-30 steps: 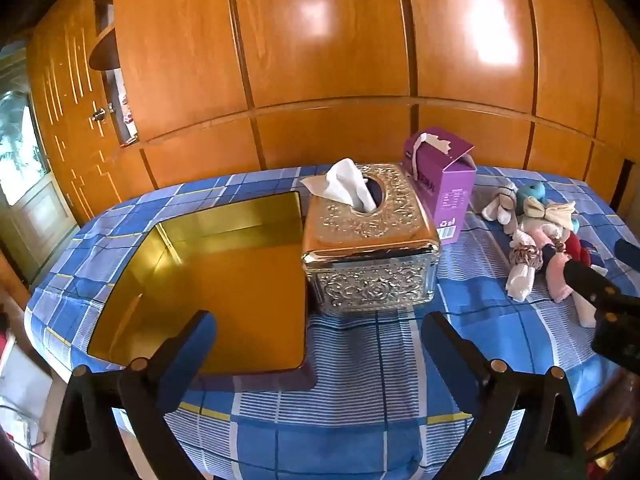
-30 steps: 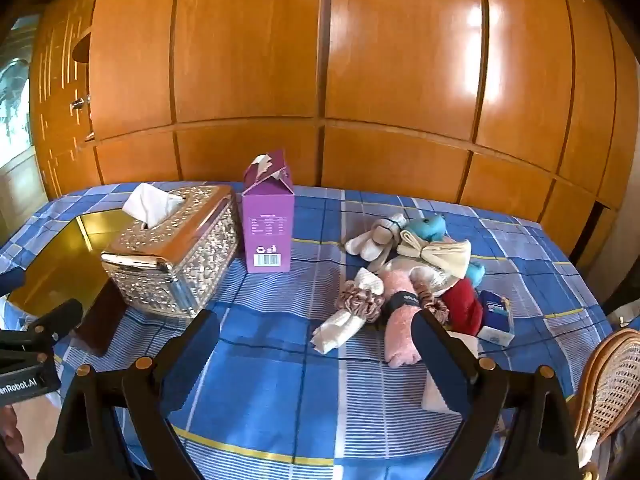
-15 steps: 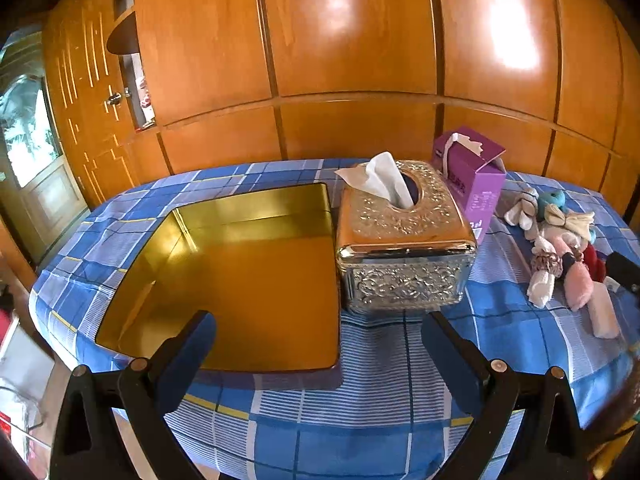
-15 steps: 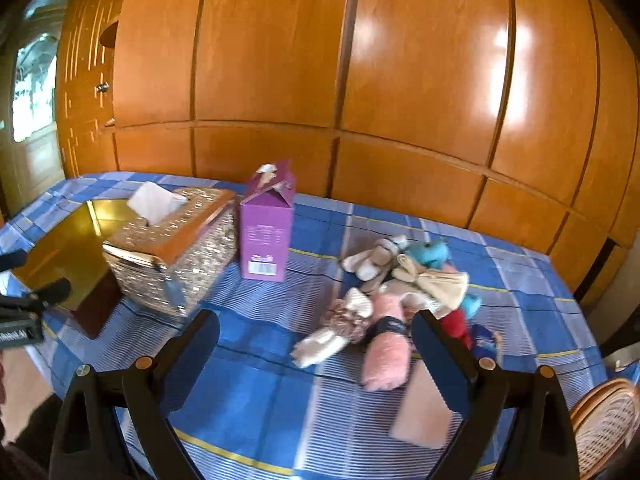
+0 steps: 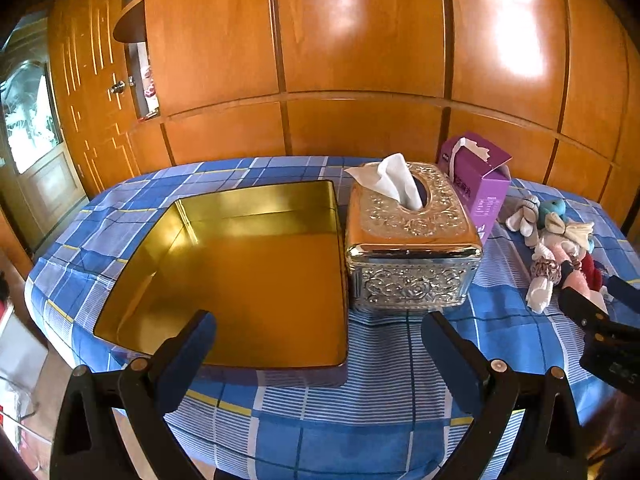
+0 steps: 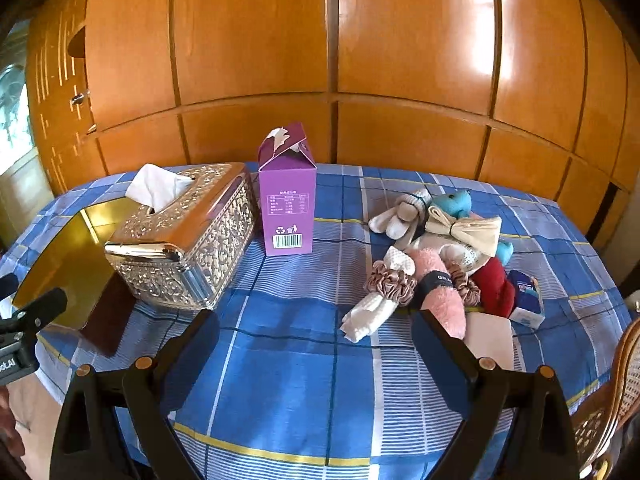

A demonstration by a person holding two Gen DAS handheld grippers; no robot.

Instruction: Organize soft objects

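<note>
- The table (image 5: 384, 412) under its blue checked cloth carries everything, and over the last second both views have swung: the left camera has turned leftward, so the gold tin (image 5: 240, 280) now fills the middle of its view where the tissue holder sat before
- That tin lies open and bare, just left of the ornate tissue holder (image 5: 412, 256); I judge it the likely home for the soft things
- The purple carton (image 6: 287, 200) stands upright just behind the holder's right end, unmoved
- The soft pile (image 6: 440, 256) lies on the right side of the table, well apart from the tin: a pink roll (image 6: 440, 288), a white rolled cloth (image 6: 372, 312) ringed by a scrunchie, a teal plush (image 6: 456, 202), a red piece (image 6: 494, 286). Nothing in it has shifted
- The right gripper (image 6: 316, 344) has drifted without closing in; its jaws stand wide apart and hold nothing, short of the pile
- The left gripper (image 5: 320, 336) likewise gapes wide and bare over the tin's near edge
- So no sorting has begun; the change is only aiming, and the first pick is yet to come
</note>
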